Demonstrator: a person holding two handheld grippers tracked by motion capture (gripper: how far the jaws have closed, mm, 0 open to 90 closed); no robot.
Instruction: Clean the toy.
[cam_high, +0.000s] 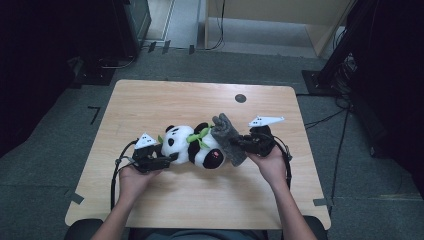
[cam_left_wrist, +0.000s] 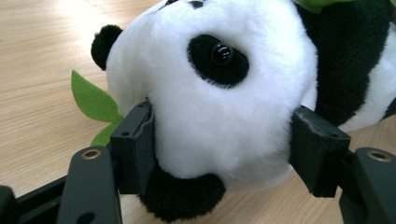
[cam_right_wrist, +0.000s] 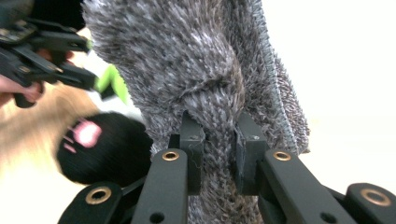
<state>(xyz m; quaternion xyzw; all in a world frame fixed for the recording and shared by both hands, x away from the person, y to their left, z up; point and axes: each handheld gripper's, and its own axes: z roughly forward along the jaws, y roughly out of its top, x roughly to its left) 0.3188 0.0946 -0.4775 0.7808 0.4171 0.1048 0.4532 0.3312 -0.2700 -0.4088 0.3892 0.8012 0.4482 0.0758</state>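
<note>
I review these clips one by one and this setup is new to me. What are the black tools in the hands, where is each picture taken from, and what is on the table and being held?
A person sits at a wooden table and holds a hand tool in each hand. Each tool is a gripper with two black jaws that pinch things.

The wide picture comes from a fixed camera above the table, looking down. The other two come from small cameras riding on the grippers, looking along their jaws.

On the table lies a plush panda with green felt leaves. The left gripper has its jaws around the panda's white head, pressing in from both sides. The right gripper is shut on a grey fuzzy cloth, bunched between its jaws and lifted beside the panda. A small dark round spot sits near the table's far edge.
</note>
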